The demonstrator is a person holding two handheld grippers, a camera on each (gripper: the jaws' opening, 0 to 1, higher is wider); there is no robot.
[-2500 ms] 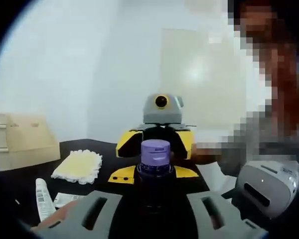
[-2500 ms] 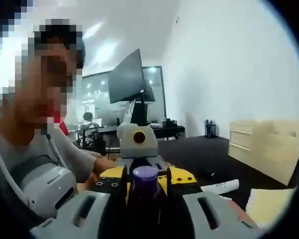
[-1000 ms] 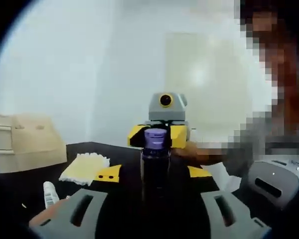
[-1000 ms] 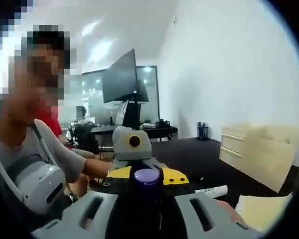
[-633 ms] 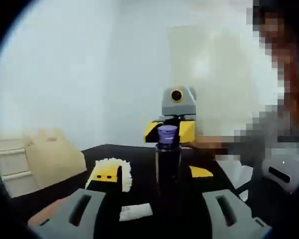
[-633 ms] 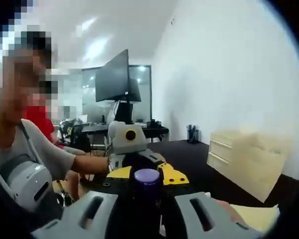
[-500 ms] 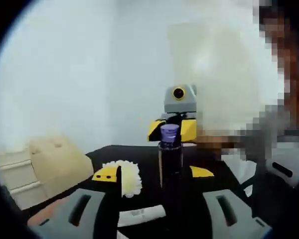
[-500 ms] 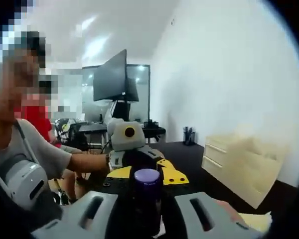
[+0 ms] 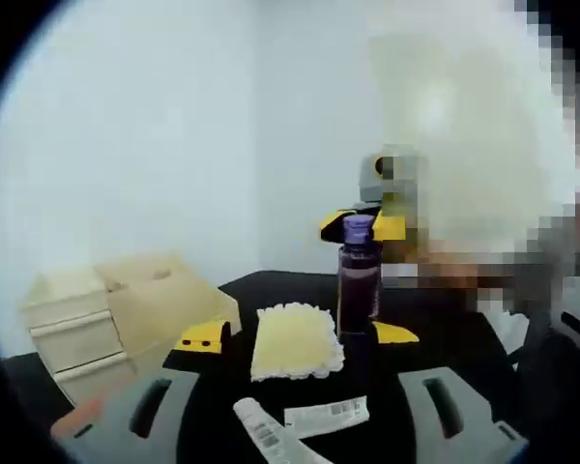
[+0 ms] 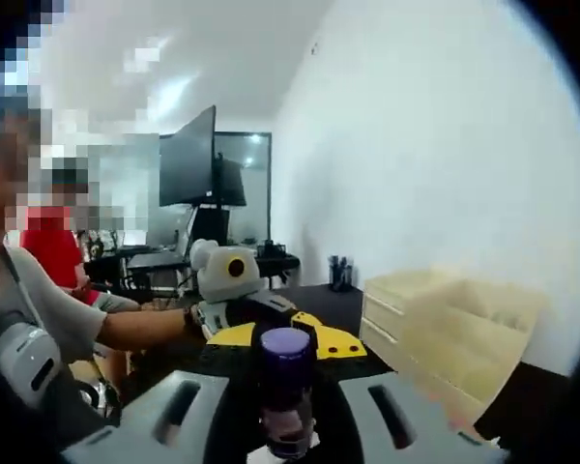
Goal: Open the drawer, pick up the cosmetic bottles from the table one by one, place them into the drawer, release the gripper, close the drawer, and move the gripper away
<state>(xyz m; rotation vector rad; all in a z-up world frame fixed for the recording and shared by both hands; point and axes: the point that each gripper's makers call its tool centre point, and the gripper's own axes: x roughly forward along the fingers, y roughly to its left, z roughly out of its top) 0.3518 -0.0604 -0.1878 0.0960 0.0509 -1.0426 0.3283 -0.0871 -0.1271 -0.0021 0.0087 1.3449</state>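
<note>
In the left gripper view, the left gripper (image 9: 295, 411) stands nearest, its two grey fingers (image 9: 140, 411) spread wide with nothing between them. Just past them on the black table (image 9: 435, 343) lie two white squeeze tubes with printed labels (image 9: 326, 415), side by side and partly blurred. Beyond these rests a pale yellow fluffy cloth pad (image 9: 292, 339), flat on the table. Just right of the pad, the tall dark cosmetic bottle with a purple cap (image 9: 358, 280) stands upright, lifted off the table and pinched near its base by the yellow-tipped fingers (image 9: 396, 333) of the right gripper (image 9: 353, 338), which faces this camera from the far side. Toward the table's left edge sits a pale wooden drawer unit (image 9: 101, 319); whether a drawer is pulled out cannot be told from the blur. A person's sleeve (image 9: 551, 290) shows at the right.

In the right gripper view, the right gripper (image 10: 285, 411) is closed on the same purple-capped bottle (image 10: 286, 387), which rises upright between its grey fingers (image 10: 169, 411). Beyond the bottle, the left gripper (image 10: 271, 333) shows its yellow-marked fingers (image 10: 333, 340) parted, held by a person's hand (image 10: 188, 319). The wooden drawer unit (image 10: 445, 329) sits toward the right side of the table (image 10: 522, 406). Farthest off, a dark computer monitor (image 10: 188, 159) stands against a bright room.
</note>
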